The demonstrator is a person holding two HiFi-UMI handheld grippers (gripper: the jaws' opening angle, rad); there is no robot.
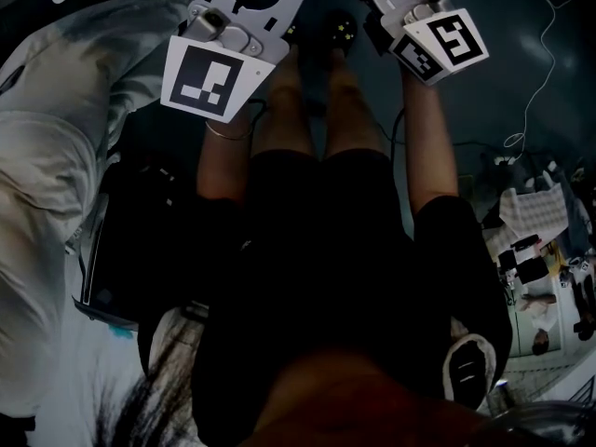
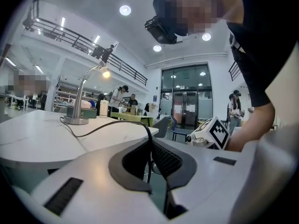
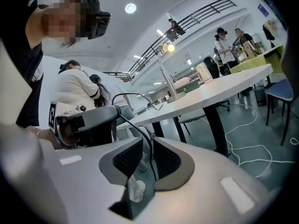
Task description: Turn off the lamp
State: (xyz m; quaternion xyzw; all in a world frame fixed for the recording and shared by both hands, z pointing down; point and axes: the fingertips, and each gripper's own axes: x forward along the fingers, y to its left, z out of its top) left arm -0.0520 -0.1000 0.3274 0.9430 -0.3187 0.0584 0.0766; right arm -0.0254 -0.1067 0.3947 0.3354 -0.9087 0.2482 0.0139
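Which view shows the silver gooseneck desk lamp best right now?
The left gripper view: the silver gooseneck desk lamp stands whole on the white table, bulb lit, round base clear. The right gripper view shows the lamp smaller and tilted. The head view misses it.

I saw the counter (image 2: 32,139) lying bare on the near side of the lamp (image 2: 81,97); only its cable (image 2: 113,122) trailed across that stretch and dropped over the edge; a green box (image 2: 91,112) and a white cup (image 2: 103,108) crowded just behind the base; the bent neck overhung it; open floor (image 3: 252,125) ran alongside, up to a blue chair (image 3: 282,88).
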